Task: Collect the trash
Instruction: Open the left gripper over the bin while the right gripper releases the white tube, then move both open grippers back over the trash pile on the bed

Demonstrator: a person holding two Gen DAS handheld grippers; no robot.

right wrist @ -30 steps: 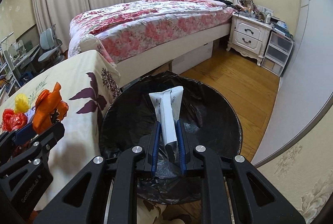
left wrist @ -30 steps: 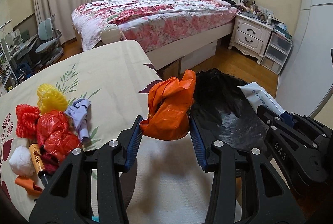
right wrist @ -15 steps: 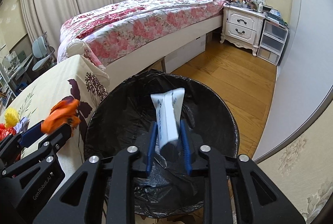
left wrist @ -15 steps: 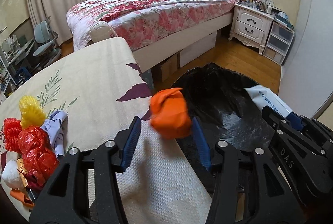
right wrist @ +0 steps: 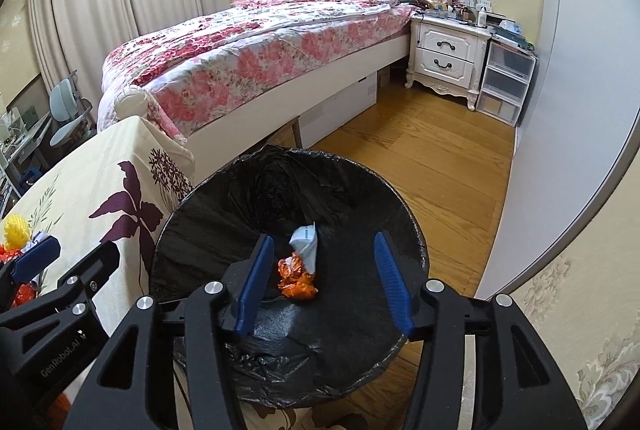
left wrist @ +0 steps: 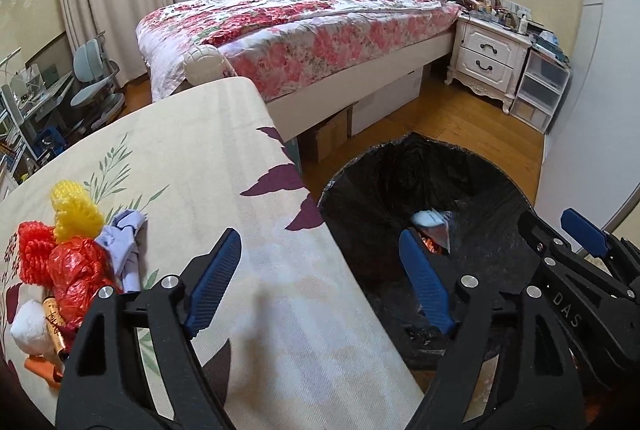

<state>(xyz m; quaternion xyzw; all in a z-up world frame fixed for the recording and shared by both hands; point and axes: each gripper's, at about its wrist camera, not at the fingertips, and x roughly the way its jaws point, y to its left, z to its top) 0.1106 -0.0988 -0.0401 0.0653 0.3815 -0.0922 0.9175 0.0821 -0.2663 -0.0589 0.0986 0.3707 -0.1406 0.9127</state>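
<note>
The black-lined trash bin [right wrist: 224,214] stands on the floor beside the cloth-covered table [left wrist: 224,158]. At its bottom lie a crumpled orange bag [right wrist: 297,279] and a white wrapper [right wrist: 306,242]. My right gripper [right wrist: 324,286] hangs over the bin, its jaws opening with nothing between them. My left gripper [left wrist: 320,282] straddles the table edge and the bin [left wrist: 400,182], its jaws opening wide and empty. A trash pile sits at the table's left: yellow net [left wrist: 74,208], red net [left wrist: 34,254], red plastic [left wrist: 76,278], lilac cloth [left wrist: 126,242], white ball [left wrist: 28,326].
A bed with a floral quilt [left wrist: 320,22] fills the background. A white nightstand [right wrist: 448,58] and clear plastic drawers [right wrist: 506,82] stand at the right wall. Wooden floor [right wrist: 420,150] lies beyond the bin. Desk chairs [left wrist: 92,78] stand at the far left.
Both grippers have opened. The orange bag left the left gripper and the white wrapper left the right; both now lie at the bin's bottom.
</note>
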